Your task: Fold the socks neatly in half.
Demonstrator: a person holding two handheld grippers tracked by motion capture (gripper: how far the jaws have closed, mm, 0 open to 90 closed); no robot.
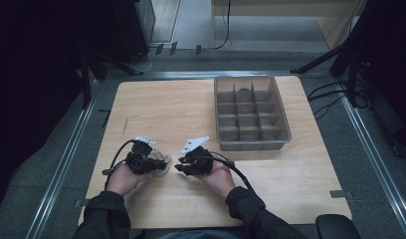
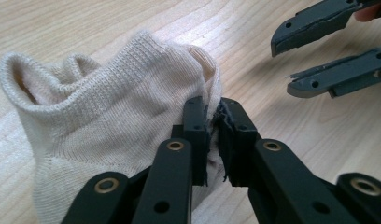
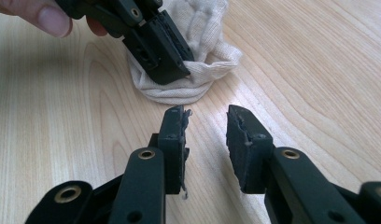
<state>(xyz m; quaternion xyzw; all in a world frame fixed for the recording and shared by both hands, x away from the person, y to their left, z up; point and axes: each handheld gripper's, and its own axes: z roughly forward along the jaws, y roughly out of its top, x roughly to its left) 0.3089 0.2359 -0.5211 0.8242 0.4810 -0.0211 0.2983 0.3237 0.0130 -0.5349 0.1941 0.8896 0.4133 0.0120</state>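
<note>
Near edge of table: left gripper pinched tight on a fold of the sock, which lies bunched on the wood just in front of the person. Right gripper jaws parted, empty, aimed at the sock, a short way off. Judged step: right takes a second hold. Best to bite the free cuff, away from the left's pinch, so the knit can be spread. Sock cream, ribbed, limp. Farther right: grey divided bin, rigid plastic
</note>
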